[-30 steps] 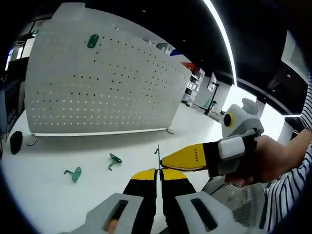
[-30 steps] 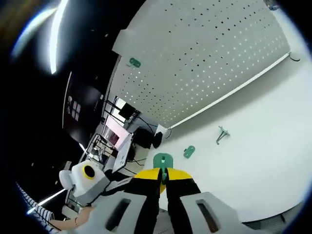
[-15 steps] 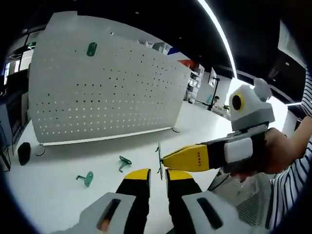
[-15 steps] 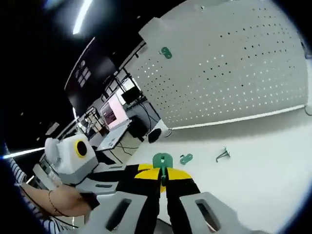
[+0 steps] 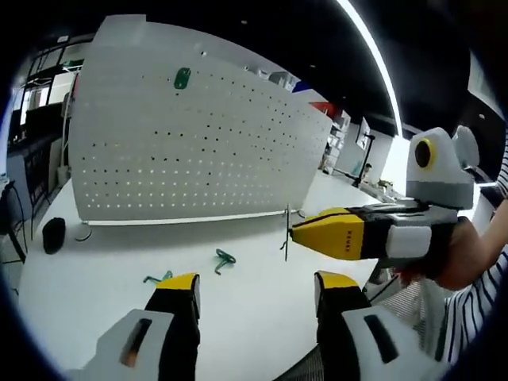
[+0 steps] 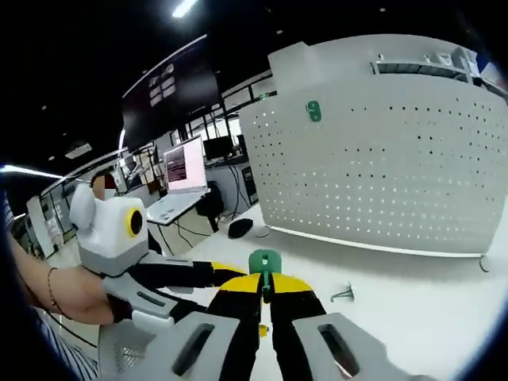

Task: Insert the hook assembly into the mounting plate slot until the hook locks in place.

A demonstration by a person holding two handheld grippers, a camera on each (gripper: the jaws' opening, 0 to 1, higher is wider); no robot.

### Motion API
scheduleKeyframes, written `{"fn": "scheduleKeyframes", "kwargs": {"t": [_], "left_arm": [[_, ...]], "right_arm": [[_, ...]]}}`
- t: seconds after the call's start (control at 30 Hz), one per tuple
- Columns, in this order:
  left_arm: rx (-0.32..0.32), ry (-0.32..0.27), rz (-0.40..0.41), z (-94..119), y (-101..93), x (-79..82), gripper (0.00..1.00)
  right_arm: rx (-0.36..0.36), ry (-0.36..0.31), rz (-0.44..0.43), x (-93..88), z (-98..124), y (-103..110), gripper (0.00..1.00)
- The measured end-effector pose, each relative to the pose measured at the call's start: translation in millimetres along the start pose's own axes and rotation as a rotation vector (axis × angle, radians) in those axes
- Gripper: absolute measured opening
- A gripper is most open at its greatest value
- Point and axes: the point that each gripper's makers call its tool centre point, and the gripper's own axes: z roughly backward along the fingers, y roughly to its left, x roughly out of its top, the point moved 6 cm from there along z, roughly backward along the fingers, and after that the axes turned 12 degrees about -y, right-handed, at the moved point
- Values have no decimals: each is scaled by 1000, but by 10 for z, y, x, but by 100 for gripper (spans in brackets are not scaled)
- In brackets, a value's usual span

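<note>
We held our left gripper [image 5: 258, 292] with its 2 jaws spread wide apart, while our right gripper [image 6: 264, 286] had its jaws pressed together, reaching across in front.

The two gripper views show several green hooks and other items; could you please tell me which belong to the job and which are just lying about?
Job:
- hook held in the right gripper
- pegboard
- left gripper, open

Lying about:
- two spare hooks on the table
- hook already on the board
- black object by the board
- monitor
</note>
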Motion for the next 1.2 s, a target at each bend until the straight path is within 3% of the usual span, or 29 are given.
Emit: {"fn": "scheduleKeyframes", "kwargs": {"t": [0.17, 0.33, 0.43, 0.57, 0.67, 0.83, 0.97, 1.07, 1.2], "left_arm": [[23, 1, 11, 44, 31, -41, 68], [86, -11, 29, 120, 137, -67, 76], [93, -2, 23, 139, 164, -92, 78], [89, 6, 12, 121, 140, -101, 83], [88, 17, -5, 121, 136, -116, 88], [88, 16, 7, 130, 141, -117, 91], [112, 14, -5, 162, 191, -121, 91], [126, 14, 6, 169, 218, -128, 93], [158, 10, -8, 177, 275, -122, 95]], "right_arm": [[-45, -40, 38, 84, -67, -57, 0], [-105, -74, 46, 169, -157, -162, 0], [-131, -93, 52, 216, -218, -222, 0], [-172, -122, 124, 283, -322, -333, 0], [-191, -131, 105, 343, -399, -413, 0], [-233, -193, 149, 516, -510, -498, 0], [-252, -211, 138, 594, -626, -527, 0], [-261, -222, 189, 653, -702, -536, 0], [-272, -251, 173, 739, -804, -555, 0]]}}
